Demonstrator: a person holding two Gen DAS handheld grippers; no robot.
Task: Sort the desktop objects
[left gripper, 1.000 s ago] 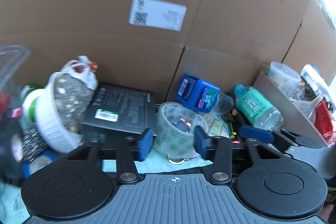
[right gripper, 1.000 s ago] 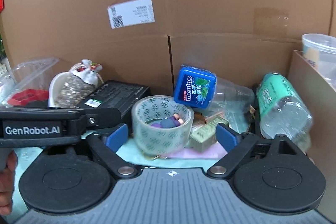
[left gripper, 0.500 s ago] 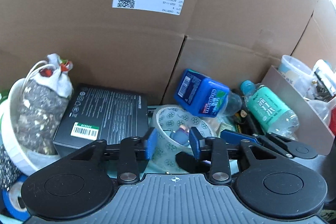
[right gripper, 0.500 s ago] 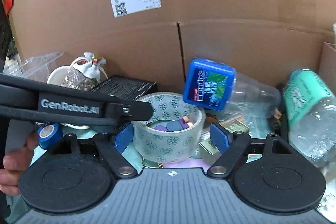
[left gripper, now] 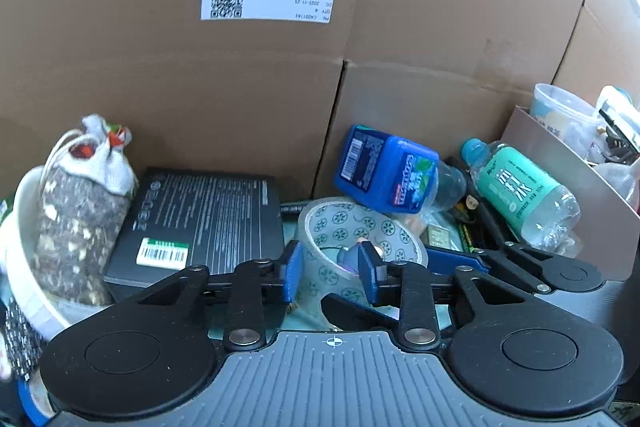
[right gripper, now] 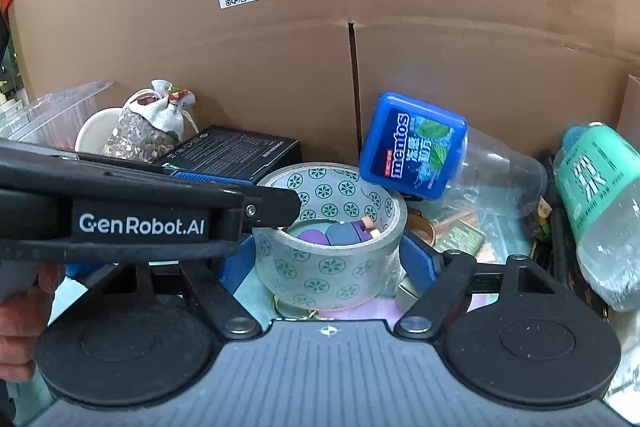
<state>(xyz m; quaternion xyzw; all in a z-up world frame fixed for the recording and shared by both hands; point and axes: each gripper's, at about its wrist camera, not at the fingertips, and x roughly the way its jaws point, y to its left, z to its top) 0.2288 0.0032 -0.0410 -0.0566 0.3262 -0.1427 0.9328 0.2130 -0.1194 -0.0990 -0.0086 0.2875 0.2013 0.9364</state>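
At the far left a white bowl held a speckled cloth pouch, tied at the top. Just right of it lay a flat black box with a barcode sticker, its far edge against the cardboard wall.

The tape roll stood on its flat side in the middle, patterned with green rosettes, with small purple and blue items sitting in its core. The left gripper straddled the roll's near-left wall: one blue pad outside, the other inside the core. Its jaws were closing, with the tape wall between them; whether the pads already pressed it I could not tell.

From the right wrist view, the right gripper had its jaws wide apart, one blue pad on each side of the same roll, close to it or touching. The left tool's finger crossed in from the left, reaching over the rim.

A blue mint box leaned over the roll's far edge, tilted against a clear bottle behind it. Further right a teal-labelled water bottle lay on its side, beside a cardboard divider.
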